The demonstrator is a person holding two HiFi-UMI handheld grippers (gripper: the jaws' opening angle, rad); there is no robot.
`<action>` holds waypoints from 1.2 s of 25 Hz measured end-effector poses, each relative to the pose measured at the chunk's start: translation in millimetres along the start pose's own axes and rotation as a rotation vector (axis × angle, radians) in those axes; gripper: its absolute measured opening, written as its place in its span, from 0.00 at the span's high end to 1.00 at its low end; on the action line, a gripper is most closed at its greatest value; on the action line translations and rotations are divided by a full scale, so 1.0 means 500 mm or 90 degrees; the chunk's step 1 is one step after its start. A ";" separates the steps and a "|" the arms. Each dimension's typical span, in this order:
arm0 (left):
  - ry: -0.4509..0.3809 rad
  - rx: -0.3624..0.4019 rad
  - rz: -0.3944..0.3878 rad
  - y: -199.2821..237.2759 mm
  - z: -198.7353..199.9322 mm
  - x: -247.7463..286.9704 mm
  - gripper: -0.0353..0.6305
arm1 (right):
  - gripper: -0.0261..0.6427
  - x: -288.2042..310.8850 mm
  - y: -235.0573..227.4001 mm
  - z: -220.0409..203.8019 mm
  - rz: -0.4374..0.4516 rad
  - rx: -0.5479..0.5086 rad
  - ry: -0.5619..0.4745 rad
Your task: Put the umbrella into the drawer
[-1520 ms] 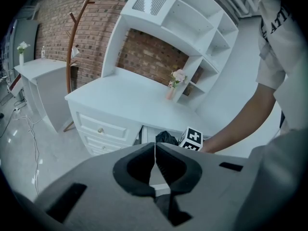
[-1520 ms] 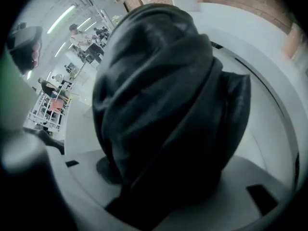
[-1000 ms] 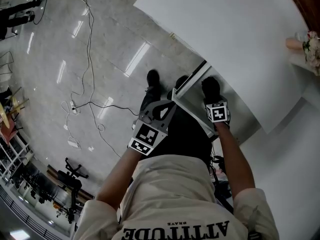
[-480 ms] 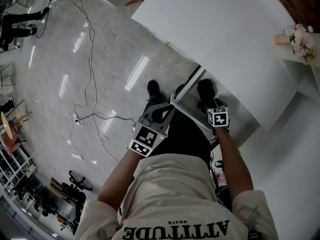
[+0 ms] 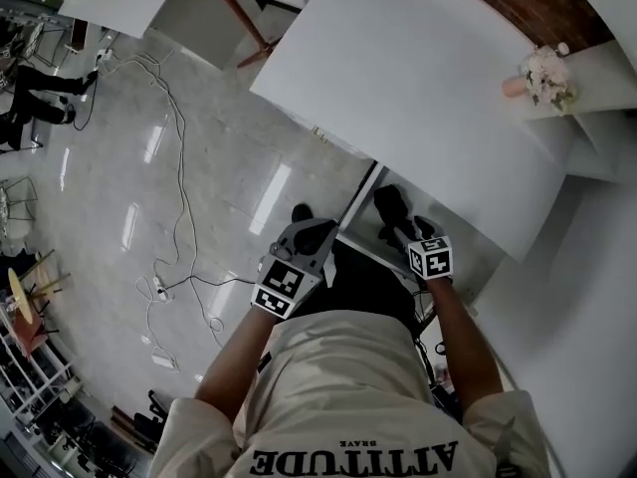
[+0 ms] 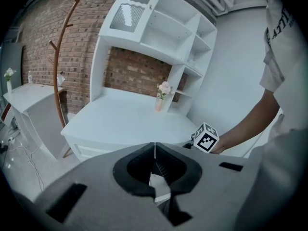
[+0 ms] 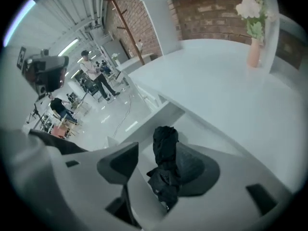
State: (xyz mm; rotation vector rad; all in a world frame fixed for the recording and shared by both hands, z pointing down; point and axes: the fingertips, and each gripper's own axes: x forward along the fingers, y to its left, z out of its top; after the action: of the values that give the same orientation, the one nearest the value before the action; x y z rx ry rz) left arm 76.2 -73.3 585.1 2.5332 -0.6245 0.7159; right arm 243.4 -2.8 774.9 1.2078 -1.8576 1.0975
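A folded black umbrella point(image 5: 390, 207) lies in the open white drawer point(image 5: 368, 250) under the white desk point(image 5: 418, 98). In the right gripper view the umbrella point(image 7: 165, 143) sits between the jaws of my right gripper point(image 7: 161, 154). The jaws stand apart: the umbrella leans on the right finger, and white drawer floor shows beside the left one. The drawer wall point(image 7: 154, 117) runs just ahead. My right gripper point(image 5: 406, 233) reaches into the drawer. My left gripper point(image 5: 317, 229) hovers at the drawer's left corner, shut and empty point(image 6: 154, 148).
A pink vase with flowers point(image 5: 537, 76) stands on the desk's far right point(image 7: 254, 47). A white shelf hutch point(image 6: 163, 28) rises behind the desk, with a wooden coat stand point(image 6: 60, 71) to its left. Cables point(image 5: 179, 167) trail over the glossy floor. People point(image 7: 94, 73) stand far off.
The head view has tilted up, so more of the desk and the vase shows. Both grippers stay at the drawer, shifted slightly left in the frame, with the umbrella still in front of the right one.
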 end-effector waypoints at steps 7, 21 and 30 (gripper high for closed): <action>-0.024 0.033 -0.022 0.012 0.045 -0.042 0.91 | 0.73 -0.068 0.054 0.049 0.030 0.072 -0.084; -0.039 0.030 -0.089 0.084 -0.048 -0.248 0.91 | 0.91 -0.154 0.285 0.064 0.021 0.204 -0.244; -0.041 0.047 -0.117 0.136 -0.109 -0.353 0.91 | 0.92 -0.276 0.364 0.096 -0.020 0.247 -0.385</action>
State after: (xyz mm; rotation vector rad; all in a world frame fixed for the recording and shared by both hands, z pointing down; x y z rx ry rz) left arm -115.1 -47.2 545.6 2.6477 -0.3846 0.6051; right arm 119.8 46.9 583.4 1.9563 -2.0981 1.1982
